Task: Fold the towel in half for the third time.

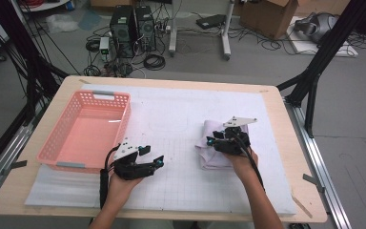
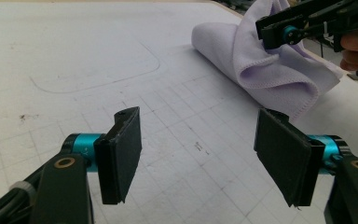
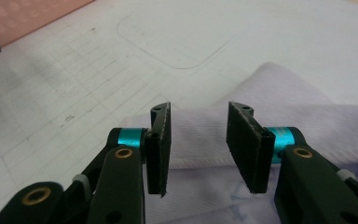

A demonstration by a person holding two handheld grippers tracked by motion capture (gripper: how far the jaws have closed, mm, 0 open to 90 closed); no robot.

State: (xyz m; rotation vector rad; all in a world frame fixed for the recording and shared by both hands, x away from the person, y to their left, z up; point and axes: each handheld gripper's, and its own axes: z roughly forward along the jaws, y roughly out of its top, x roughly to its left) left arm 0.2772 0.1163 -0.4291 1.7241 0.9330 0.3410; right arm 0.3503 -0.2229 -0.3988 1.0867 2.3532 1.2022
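A folded lavender cloth (image 1: 210, 160) lies on the white gridded mat (image 1: 171, 114), right of centre. My right gripper (image 1: 213, 139) hovers right over the cloth (image 3: 307, 116); in the right gripper view its jaws (image 3: 198, 140) stand open a little way with nothing pinched between them. My left gripper (image 1: 152, 155) rests low over the mat left of the cloth, pointing toward it. The left gripper view has its jaws (image 2: 200, 154) spread wide and empty, with the cloth (image 2: 261, 65) and the other gripper at the upper right.
An empty pink plastic basket (image 1: 119, 129) sits on the left side of the mat. A faint pencilled outline (image 2: 98, 79) is drawn on the mat's middle. Bare wooden table edge (image 1: 286, 143) runs along the right; computers and cables stand on the floor beyond.
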